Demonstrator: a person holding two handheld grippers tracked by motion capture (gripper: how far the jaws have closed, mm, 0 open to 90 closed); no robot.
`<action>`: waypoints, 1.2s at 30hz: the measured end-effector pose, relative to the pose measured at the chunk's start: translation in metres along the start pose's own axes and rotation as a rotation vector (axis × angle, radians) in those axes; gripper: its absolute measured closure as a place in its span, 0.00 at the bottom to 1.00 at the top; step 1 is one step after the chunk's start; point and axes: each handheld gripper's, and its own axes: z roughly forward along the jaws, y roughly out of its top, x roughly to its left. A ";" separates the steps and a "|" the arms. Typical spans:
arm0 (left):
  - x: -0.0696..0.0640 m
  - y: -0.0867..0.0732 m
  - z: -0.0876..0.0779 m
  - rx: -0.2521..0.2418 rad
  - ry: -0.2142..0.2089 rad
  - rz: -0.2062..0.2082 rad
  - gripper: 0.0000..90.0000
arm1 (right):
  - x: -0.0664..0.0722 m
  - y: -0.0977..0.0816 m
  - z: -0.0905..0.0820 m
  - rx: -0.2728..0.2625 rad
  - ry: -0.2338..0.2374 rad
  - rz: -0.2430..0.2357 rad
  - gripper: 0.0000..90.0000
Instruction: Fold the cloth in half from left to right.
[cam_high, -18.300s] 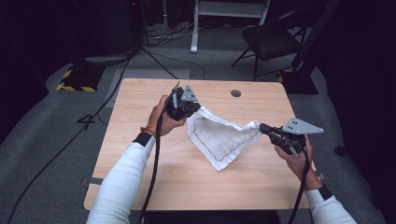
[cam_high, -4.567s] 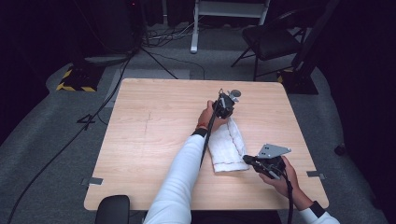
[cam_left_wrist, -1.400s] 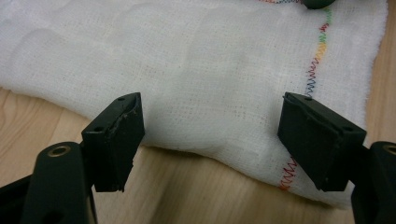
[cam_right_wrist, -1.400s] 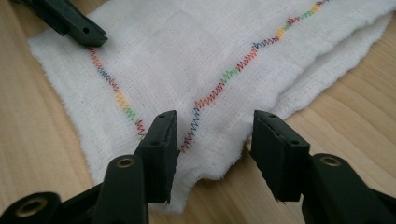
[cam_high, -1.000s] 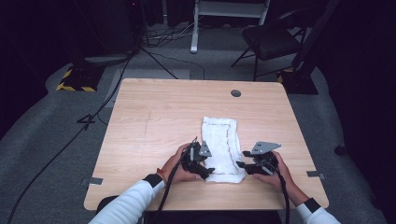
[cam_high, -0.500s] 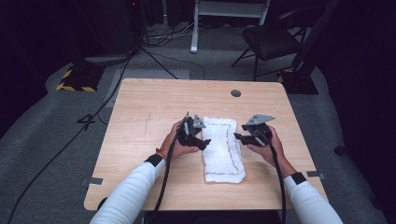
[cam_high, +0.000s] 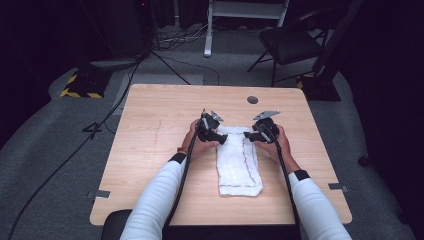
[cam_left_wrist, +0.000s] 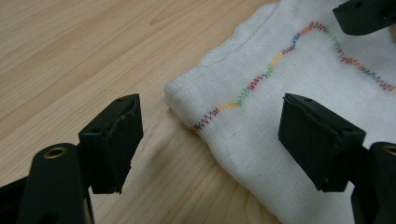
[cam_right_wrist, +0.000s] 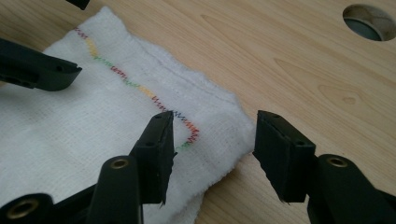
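Now I see left gripper (cam_left_wrist: 210, 140) jaws spread at far corner of folded cloth (cam_high: 239, 162); right gripper (cam_right_wrist: 212, 154) likewise spread, nothing pinched, on table (cam_high: 150, 150).

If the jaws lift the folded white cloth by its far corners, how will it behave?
The white cloth will probably hang limp: its edges look soft and wavy. It seems light, being thin woven fabric. Its folded layers may fall open, since nothing appears to hold them.
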 end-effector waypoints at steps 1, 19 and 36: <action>0.000 0.000 0.002 -0.005 -0.002 -0.006 0.23 | -0.001 0.000 0.002 -0.002 -0.001 -0.002 0.53; 0.009 0.001 0.012 -0.024 -0.161 0.000 0.67 | -0.014 -0.002 0.020 0.017 0.131 0.042 0.76; 0.013 0.019 0.009 -0.050 -0.133 0.039 0.89 | -0.009 0.010 0.013 -0.023 0.067 0.004 0.94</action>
